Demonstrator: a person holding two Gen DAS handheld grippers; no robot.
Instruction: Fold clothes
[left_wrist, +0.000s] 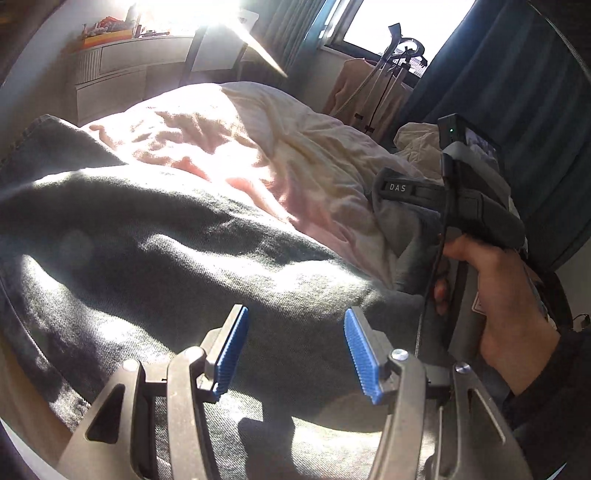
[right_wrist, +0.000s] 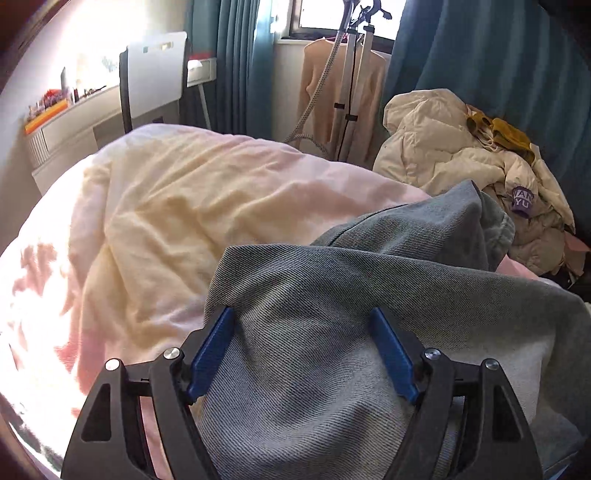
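On the sunlit bed (right_wrist: 122, 206) with its pink-and-cream duvet, the grey denim garment (right_wrist: 332, 332) is lying bunched near you, thick and heavy-looking, while your left hand-held gripper (left_wrist: 295, 350) and right hand-held gripper (right_wrist: 303, 354) are hovering released, so take its hem.

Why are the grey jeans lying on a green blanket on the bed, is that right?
Not quite. The blanket is pink and cream, not green; the right wrist view shows it plainly. The grey jeans do lie on it, on the bed, with fabric between the open fingers of the right hand-held gripper.
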